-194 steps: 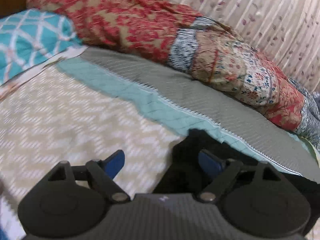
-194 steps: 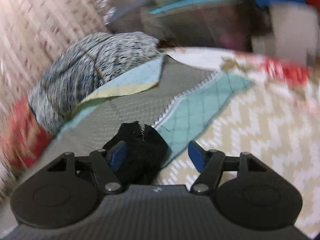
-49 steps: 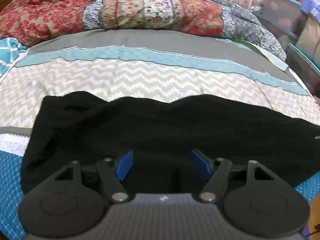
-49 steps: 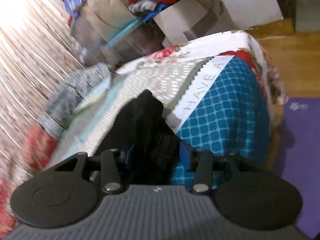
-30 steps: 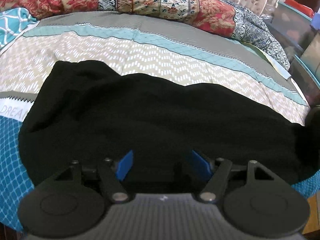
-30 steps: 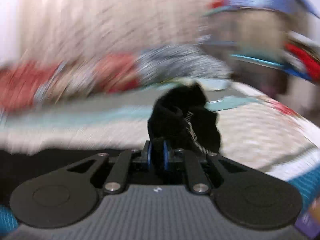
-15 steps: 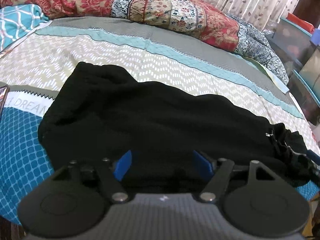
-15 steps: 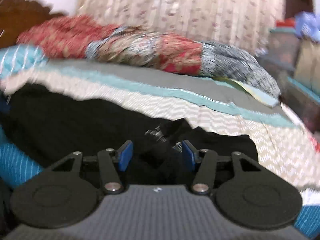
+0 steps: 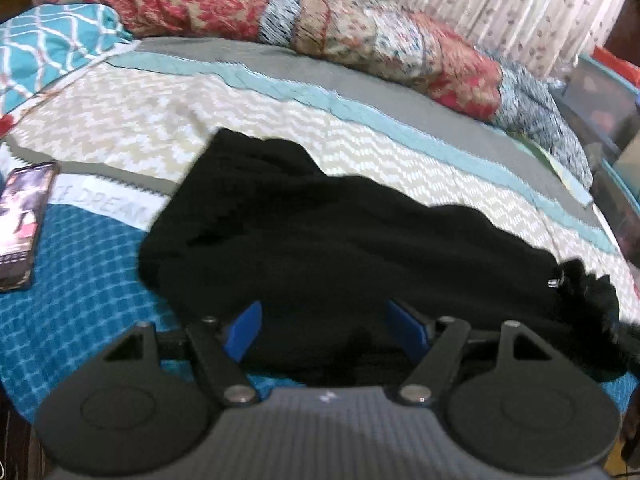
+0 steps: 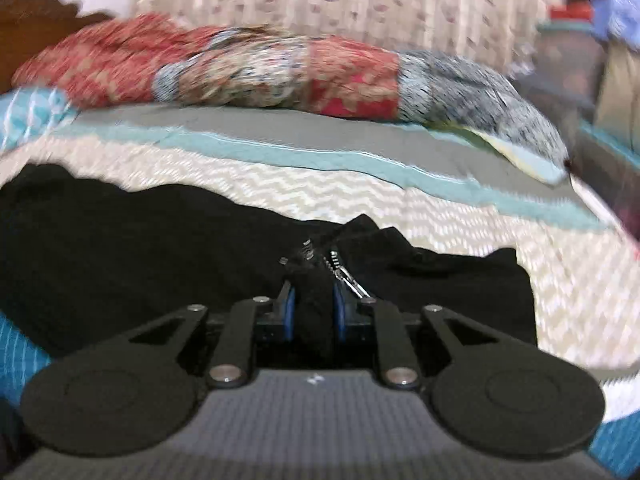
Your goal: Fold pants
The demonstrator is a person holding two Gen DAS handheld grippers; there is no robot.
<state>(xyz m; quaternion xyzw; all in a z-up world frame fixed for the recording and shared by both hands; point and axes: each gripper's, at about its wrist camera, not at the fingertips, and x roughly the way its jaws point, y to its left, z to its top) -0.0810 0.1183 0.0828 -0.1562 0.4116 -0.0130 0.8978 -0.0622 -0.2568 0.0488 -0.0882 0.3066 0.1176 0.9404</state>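
Black pants (image 9: 340,240) lie spread lengthwise across the bed, one end bunched at the right. My left gripper (image 9: 324,328) hovers over their near edge with its blue fingers (image 9: 242,330) wide apart; the cloth lies under and between them and no pad presses on it. In the right wrist view the same pants (image 10: 120,248) stretch off to the left. The jaws of my right gripper (image 10: 314,304) are closing, and their pads pinch a raised bunch of black cloth just below the metal zipper (image 10: 340,268).
A phone (image 9: 20,224) lies on the blue part of the bedspread (image 9: 80,280) at the left. A rolled patchwork quilt (image 9: 360,32) runs along the far side, a teal pillow (image 9: 48,44) sits far left, and storage boxes (image 9: 608,92) stand at the right.
The right gripper's jaws, wide around the bunch half a second ago, have closed on the cloth by the zipper. The left gripper has drifted so the phone has come into view at the left.
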